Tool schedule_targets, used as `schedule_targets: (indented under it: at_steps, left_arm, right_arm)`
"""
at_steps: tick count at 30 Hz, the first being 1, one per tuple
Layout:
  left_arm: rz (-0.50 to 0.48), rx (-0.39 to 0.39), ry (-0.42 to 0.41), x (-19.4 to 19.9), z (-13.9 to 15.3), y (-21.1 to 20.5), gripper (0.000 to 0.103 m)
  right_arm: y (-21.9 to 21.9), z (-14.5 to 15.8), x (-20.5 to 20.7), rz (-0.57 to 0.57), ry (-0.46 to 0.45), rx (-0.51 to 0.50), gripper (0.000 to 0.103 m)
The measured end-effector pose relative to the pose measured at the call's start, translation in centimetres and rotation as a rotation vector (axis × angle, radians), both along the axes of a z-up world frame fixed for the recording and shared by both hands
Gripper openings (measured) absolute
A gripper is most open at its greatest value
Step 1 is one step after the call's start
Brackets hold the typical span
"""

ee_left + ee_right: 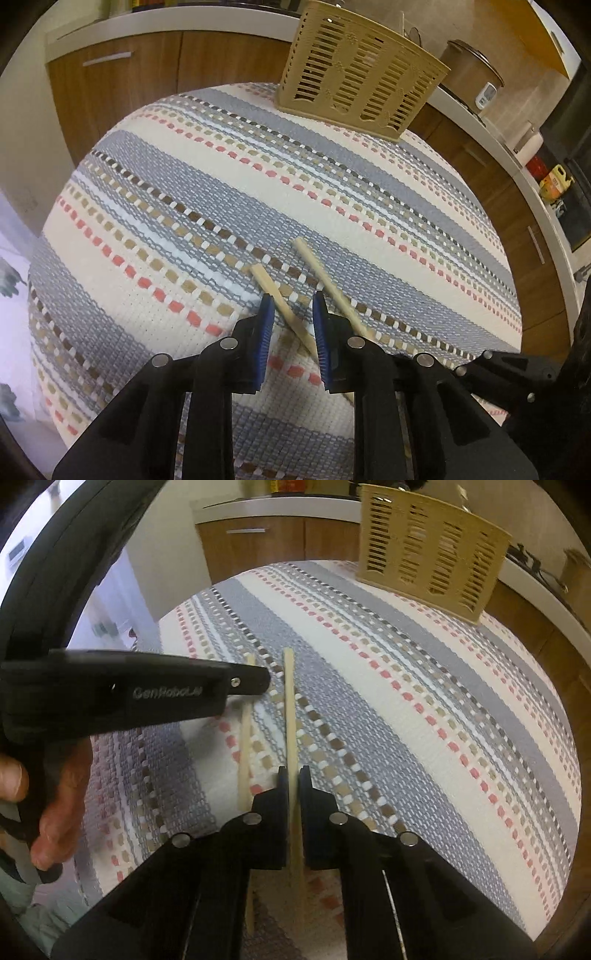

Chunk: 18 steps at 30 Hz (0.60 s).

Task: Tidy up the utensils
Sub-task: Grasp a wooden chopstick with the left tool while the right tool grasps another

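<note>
A: The right gripper (294,775) is clamped on one chopstick (290,709) as it lies on the striped mat (406,709). The pick-up looks under way.

B: And the left gripper (293,306)?

A: Its jaws straddle the other chopstick (271,288) with a gap showing, so it isn't pinched yet. Next, I'd judge, it closes, then both lift toward the slatted basket (354,70) at the mat's far edge.

B: Anything hidden?

A: The chopsticks' near ends disappear beneath the fingers, and the basket's inside can't be seen.
</note>
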<state>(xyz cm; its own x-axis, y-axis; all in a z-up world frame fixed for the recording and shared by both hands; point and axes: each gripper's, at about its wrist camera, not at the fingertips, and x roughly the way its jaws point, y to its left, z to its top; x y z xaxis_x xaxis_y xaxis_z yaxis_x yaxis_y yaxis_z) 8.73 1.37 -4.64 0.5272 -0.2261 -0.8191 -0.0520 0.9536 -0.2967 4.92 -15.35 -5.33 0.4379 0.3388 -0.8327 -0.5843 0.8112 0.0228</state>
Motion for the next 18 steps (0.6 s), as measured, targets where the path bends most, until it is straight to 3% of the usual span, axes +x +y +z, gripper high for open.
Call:
schedule_targets:
  at_steps: [6,7,8,12,13,18]
  left_arm:
    - [-0.019,0.087,-0.002,0.5,0.3,-1.5,0.021]
    - [-0.023,0.127,-0.004,0.7,0.4,-2.0,0.018]
    - [-0.031,0.162,-0.007,0.7,0.3,-2.4,0.008]
    - [-0.064,0.231,-0.025,1.4,0.4,-3.7,0.001]
    - [-0.076,0.230,-0.050,1.6,0.8,-3.7,0.000]
    - [-0.103,0.079,-0.076,4.0,1.6,-1.9,0.000]
  right_arm:
    - [-4.3,0.7,3.1,-0.145,0.019,0.049,0.003]
    - [-5.0,0.8,3.8,-0.171,0.024,0.055,0.003]
    - [-5.7,0.9,4.5,-0.197,0.034,0.066,0.003]
    - [-7.5,1.3,6.0,-0.261,0.037,0.078,0.003]
    - [-7.8,1.4,5.9,-0.267,0.044,0.086,0.002]
    - [-8.8,1.1,6.5,-0.304,0.085,0.121,0.003]
